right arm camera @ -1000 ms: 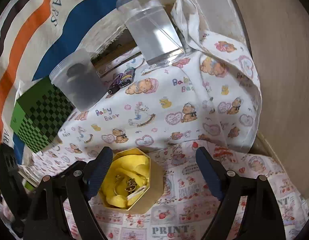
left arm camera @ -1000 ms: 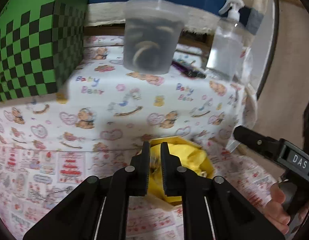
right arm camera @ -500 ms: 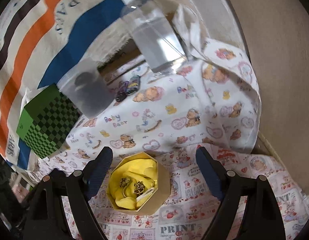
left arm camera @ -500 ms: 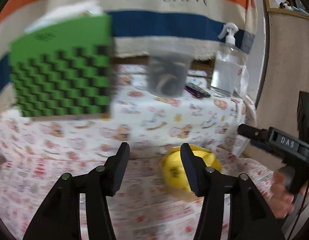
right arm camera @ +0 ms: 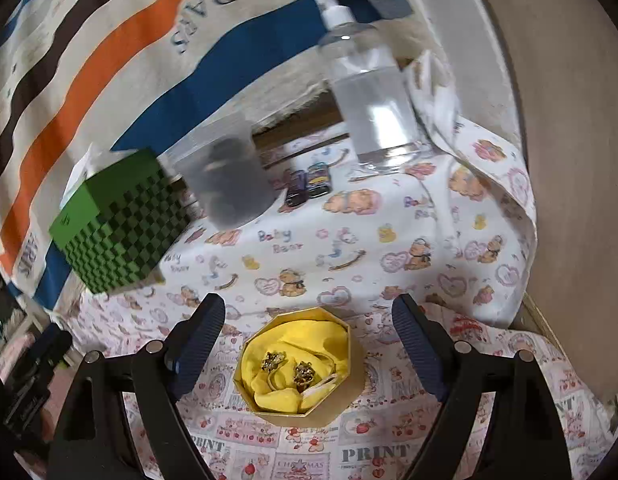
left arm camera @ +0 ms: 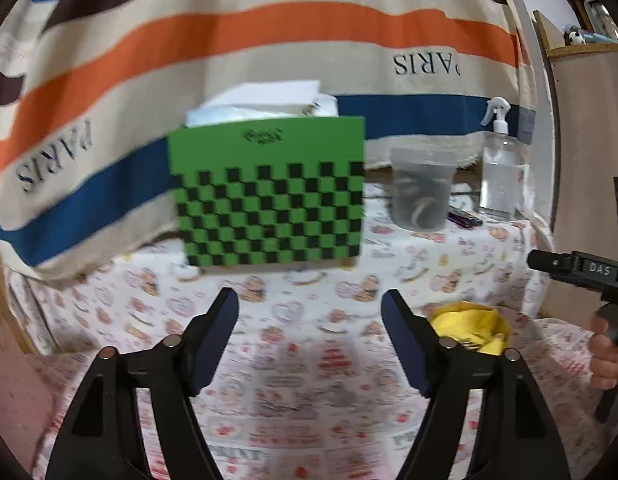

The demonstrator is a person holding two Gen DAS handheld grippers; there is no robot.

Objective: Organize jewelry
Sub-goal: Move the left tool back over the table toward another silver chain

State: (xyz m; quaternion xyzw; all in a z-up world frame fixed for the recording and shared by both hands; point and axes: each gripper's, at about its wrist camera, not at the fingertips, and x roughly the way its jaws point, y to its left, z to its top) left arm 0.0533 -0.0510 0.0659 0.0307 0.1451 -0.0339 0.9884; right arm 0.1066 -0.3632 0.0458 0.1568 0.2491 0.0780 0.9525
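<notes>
Gold octagonal box [right arm camera: 305, 364] with two ornaments [right arm camera: 287, 366] sits centred beneath the empty, wide-apart right gripper [right arm camera: 309, 344] — the nearer one — while the left gripper [left arm camera: 309, 336], jaws just opened and empty, has it off to the right.

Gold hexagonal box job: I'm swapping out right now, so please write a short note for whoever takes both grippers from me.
Left gripper: open, nothing between its jaws, which have just been opening; it faces the green checkered box.
Right gripper: open and empty, above the gold hexagonal box with yellow lining.
Things: two gold ornate jewelry pieces lie side by side on the yellow lining. The box sits open on the printed cloth, in front of the frosted plastic tub and clear pump bottle.
Done: both pieces are in the box.
Left: no lid or further loose jewelry is visible; check before closing up.
</notes>
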